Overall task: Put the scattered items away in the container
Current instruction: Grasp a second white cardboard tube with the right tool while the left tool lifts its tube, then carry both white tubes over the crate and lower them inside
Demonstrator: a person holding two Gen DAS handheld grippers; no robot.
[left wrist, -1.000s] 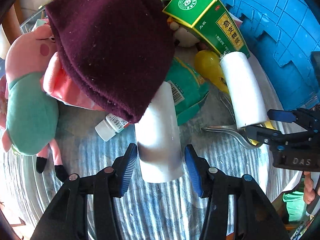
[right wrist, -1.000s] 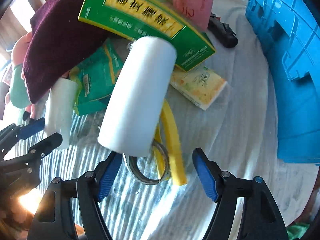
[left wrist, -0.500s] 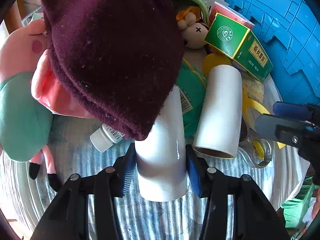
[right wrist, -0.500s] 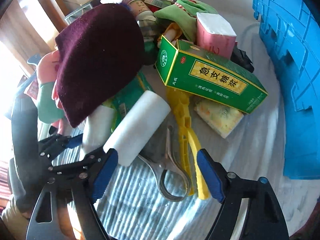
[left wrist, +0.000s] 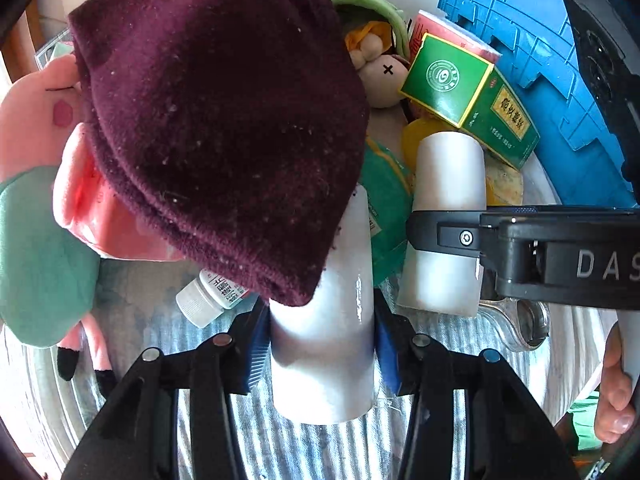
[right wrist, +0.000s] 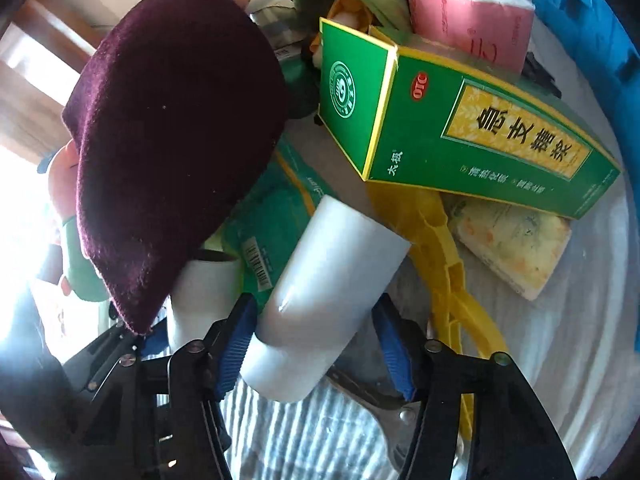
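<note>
Hand-held gripper, right (right wrist: 316, 344), tilts down, closing around white roll (right wrist: 324, 300).

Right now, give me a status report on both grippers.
Left gripper shut on one white roll. Right gripper closing around second white roll. Maroon hat overlaps the left roll.

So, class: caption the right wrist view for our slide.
Right tool closing around a white roll beside a maroon beanie and green medicine box.
</note>
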